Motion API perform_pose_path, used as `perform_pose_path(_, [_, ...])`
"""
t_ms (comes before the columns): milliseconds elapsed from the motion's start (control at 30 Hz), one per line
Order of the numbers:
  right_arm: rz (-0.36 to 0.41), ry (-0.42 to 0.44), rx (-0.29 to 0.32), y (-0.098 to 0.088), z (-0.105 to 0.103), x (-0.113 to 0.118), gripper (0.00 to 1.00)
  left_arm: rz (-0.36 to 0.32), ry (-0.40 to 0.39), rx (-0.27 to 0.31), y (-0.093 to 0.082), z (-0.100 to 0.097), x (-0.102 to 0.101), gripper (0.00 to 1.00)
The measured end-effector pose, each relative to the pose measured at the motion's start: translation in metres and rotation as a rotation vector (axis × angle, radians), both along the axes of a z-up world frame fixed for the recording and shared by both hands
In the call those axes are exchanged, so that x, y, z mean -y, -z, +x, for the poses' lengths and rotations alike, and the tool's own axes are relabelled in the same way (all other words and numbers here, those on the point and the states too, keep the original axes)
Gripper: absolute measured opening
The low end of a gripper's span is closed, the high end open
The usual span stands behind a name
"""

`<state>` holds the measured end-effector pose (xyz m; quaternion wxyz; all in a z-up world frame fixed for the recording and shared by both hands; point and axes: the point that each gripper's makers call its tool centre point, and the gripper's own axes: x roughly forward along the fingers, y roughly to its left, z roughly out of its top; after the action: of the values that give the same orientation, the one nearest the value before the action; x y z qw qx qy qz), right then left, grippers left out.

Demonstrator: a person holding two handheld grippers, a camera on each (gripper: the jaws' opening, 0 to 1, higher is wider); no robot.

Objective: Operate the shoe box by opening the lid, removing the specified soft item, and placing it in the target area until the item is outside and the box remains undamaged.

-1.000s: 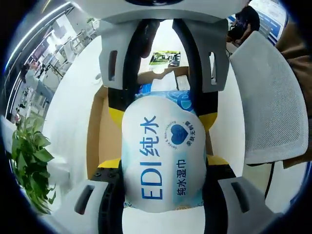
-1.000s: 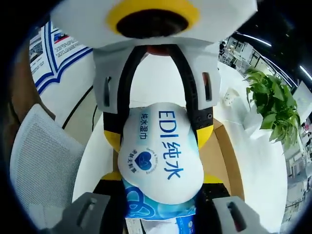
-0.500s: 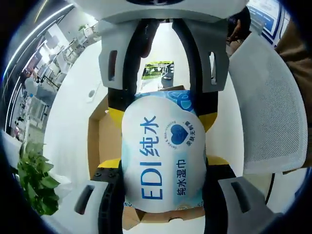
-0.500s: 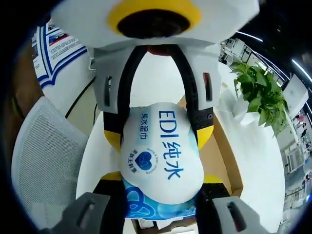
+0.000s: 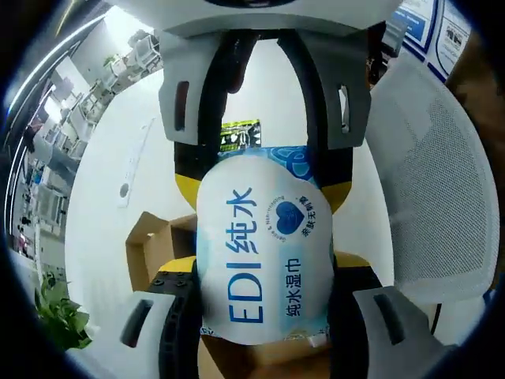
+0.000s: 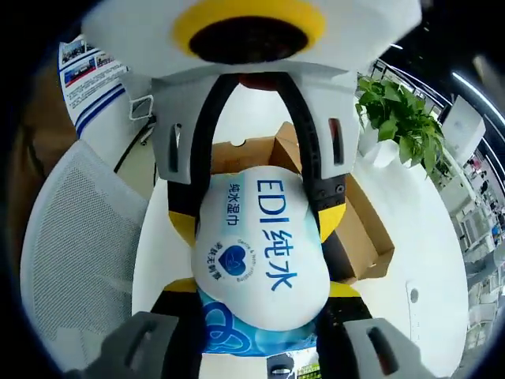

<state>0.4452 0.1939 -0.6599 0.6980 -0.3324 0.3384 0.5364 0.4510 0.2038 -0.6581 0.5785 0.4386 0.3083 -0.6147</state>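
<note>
Two grippers clamp one soft white pack of wet wipes (image 5: 264,257) between them, each from an opposite end. In the left gripper view the left gripper (image 5: 264,304) has its jaws closed on the pack's lower end, at the bottom centre of the frame, while the right gripper (image 5: 264,170) grips the far end, reaching down from the top. In the right gripper view the right gripper (image 6: 256,304) holds the pack (image 6: 260,245) at the bottom centre and the left gripper (image 6: 256,209) comes from above.

The pack's long axis runs straight up the frame in both views, along the line of the jaws, printed blue lettering facing the cameras. It hangs in the air above a white table (image 5: 102,213). The open brown cardboard shoe box (image 5: 154,237) sits on the table at the lower left of the left gripper view and behind the pack, centre right (image 6: 355,229), in the right. A white mesh chair (image 5: 430,197) stands beside the table, a green plant (image 6: 398,118) at the upper right, office furniture beyond.
</note>
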Motion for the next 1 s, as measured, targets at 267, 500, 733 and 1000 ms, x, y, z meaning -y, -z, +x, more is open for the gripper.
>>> perform_pose_path(267, [-0.007,0.053,0.004,0.002,0.001,0.038,0.53,-0.011,0.052,0.003,0.003,0.001,0.039,0.64])
perform_pose_path(500, [-0.020,0.080,0.002,0.003,0.007,0.071,0.53,-0.026,0.078,0.002,0.005,0.008,0.072,0.64])
perform_pose_path(733, [-0.030,0.096,-0.007,0.009,0.012,0.093,0.53,-0.030,0.094,-0.009,0.010,0.012,0.093,0.64])
perform_pose_path(1000, [-0.043,0.092,-0.015,0.014,0.018,0.108,0.53,-0.034,0.097,-0.023,0.017,0.018,0.110,0.64])
